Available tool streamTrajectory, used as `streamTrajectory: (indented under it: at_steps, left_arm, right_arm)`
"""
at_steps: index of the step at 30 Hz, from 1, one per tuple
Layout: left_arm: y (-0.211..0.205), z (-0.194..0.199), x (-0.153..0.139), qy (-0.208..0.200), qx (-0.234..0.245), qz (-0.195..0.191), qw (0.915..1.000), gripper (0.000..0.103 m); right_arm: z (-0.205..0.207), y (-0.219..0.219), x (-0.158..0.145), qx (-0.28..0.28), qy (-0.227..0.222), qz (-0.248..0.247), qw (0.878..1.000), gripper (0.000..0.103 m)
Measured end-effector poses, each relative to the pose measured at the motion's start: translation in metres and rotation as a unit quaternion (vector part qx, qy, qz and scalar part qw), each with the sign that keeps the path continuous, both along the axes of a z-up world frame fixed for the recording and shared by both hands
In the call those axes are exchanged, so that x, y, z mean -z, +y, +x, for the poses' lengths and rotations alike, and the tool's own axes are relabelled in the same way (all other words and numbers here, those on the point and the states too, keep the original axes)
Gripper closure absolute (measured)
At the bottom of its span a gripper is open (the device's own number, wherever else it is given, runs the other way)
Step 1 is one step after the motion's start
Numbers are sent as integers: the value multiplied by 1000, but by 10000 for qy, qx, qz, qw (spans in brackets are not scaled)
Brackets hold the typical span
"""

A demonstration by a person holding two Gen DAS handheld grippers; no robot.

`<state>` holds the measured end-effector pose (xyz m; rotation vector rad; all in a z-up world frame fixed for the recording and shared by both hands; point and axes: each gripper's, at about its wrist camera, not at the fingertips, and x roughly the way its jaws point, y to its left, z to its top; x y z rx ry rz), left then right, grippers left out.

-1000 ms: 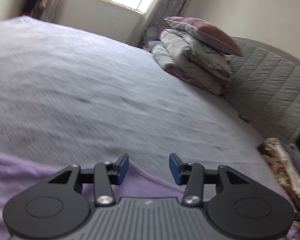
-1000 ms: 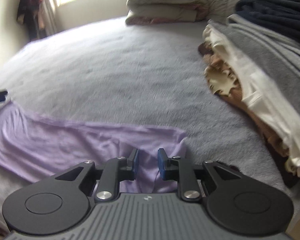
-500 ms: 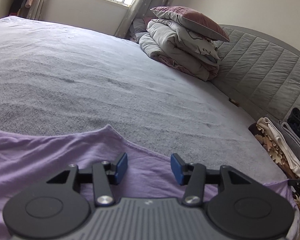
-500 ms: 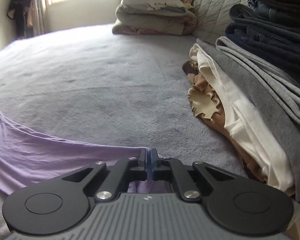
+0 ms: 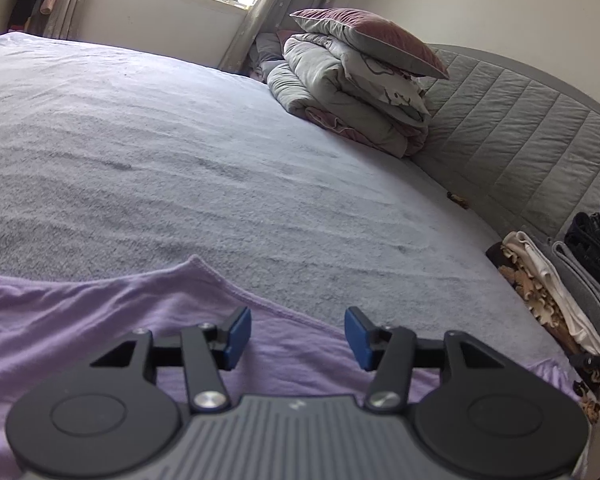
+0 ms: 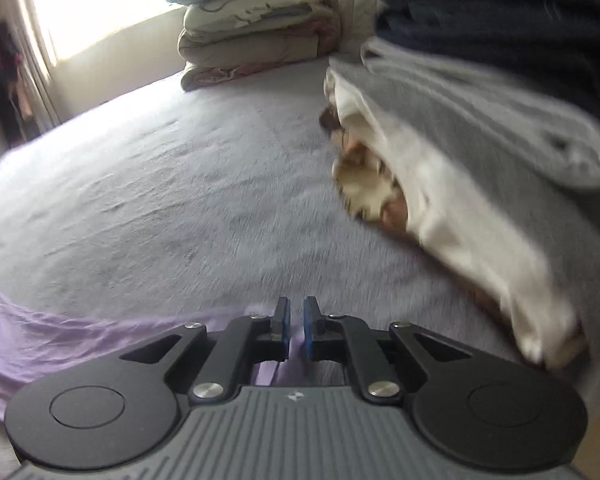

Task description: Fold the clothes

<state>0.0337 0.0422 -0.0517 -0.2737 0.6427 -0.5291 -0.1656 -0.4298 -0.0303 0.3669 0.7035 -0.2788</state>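
A lilac garment (image 5: pixel 100 320) lies spread flat on the grey bed cover (image 5: pixel 220 160). My left gripper (image 5: pixel 298 334) hovers over the garment's far hem; its jaws are opening, and nothing sits between the blue pads. In the right wrist view the lilac garment (image 6: pixel 60 344) stretches off to the left. My right gripper (image 6: pixel 296 328) holds its right-hand edge: lilac cloth fills the narrow slit between the pads, though the jaws are opening slightly. This view is blurred by motion.
A stack of folded clothes (image 6: pixel 460 160) in white, grey and dark blue rises close on the right; the same stack (image 5: pixel 560 280) lies at the right edge in the left wrist view. Folded quilts with a pillow (image 5: pixel 352 92) sit by the padded headboard (image 5: pixel 520 140).
My right gripper's jaws came together on the garment's edge, then the hand rolled and shifted nearer the folded stack. The left jaws stand a little wider over the garment.
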Motion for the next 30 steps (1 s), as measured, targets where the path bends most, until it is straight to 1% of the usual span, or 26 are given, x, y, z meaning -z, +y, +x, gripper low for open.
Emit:
streamTrajectory:
  at_steps: [3,4,6,8,10,11,12,15,19,21,25,28,29,30]
  left_arm:
    - [-1,-4,-2,-6,58,-16,10000,49]
    - [-1,-5,-3,-8,73,-15,10000,49]
    - [-2,-8,-3,-14,105,-6,9999,49]
    - [-3,-10,-4,-18,140,6,9999,49]
    - [-3,-11,-4,-26,161,16,9999,49]
    - [-3,-11,-5,-27,167,16,9999,49]
    - [-2,-11,-5,-25,166,9,9999,49]
    - [1,-11,-6,-16,136,-23,9999,49]
    - [4,-10,-4,41,111,-5,9999,49]
    - [4,-10,-3,71,103,22,9999,49]
    - [5,-9,-2,75,104,81,9999,49]
    - [6,-7,0,120,66,95,9999,48]
    - [6,-5,0,116,56,115,9999,48]
    - [7,-4,-1,92,49,152,9998,48]
  right_arm:
    - [-6,2,6,-162,120,404,9990,95]
    - [-6,3,7,-198,154,461,9986,95]
    - [-4,6,8,-238,222,536,9980,88]
    - [1,9,10,-269,345,538,9976,87]
    - [4,14,11,-337,437,419,9976,91]
    - [5,17,9,-363,455,304,9978,98]
    - [3,19,7,-354,418,167,9984,100]
    - [-5,17,-5,-208,192,-88,9996,100]
    - [-8,10,-6,32,232,-199,9995,100]
    - [-6,6,-6,148,256,-220,9993,96]
    - [0,0,-8,163,104,35,9998,95]
    - [14,4,-3,16,175,2,9998,83]
    - [20,6,0,-23,227,-39,9997,77]
    - [25,9,3,-51,292,-98,9995,74]
